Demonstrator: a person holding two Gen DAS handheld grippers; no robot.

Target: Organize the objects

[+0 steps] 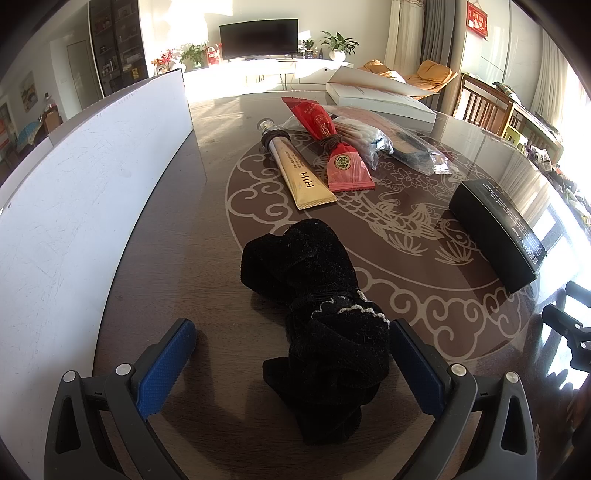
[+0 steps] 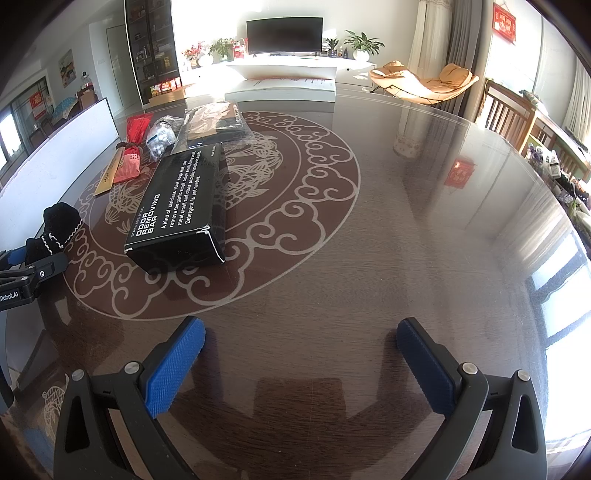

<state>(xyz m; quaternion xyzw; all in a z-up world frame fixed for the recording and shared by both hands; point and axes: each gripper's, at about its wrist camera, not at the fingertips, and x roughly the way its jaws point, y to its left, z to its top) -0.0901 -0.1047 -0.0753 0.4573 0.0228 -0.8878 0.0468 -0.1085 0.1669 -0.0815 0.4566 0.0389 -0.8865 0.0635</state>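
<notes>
Strong daylight floods in from windows at the right and behind the dark flat television screen (image 2: 284, 35), blowing out the white low cabinet (image 2: 280, 70) beneath it. The glossy brown round table with pale cloud pattern (image 2: 369, 258) mirrors curtains and a red wall hanging, with washed-out glare along its right edge. Hard shadows fall toward the camera from the crumpled black velvet pouch (image 1: 321, 306) and the black cardboard box with white lettering (image 2: 177, 210), whose print reads sharp. Both fisheye views bend straight lines, and the corners vignette to black.
</notes>
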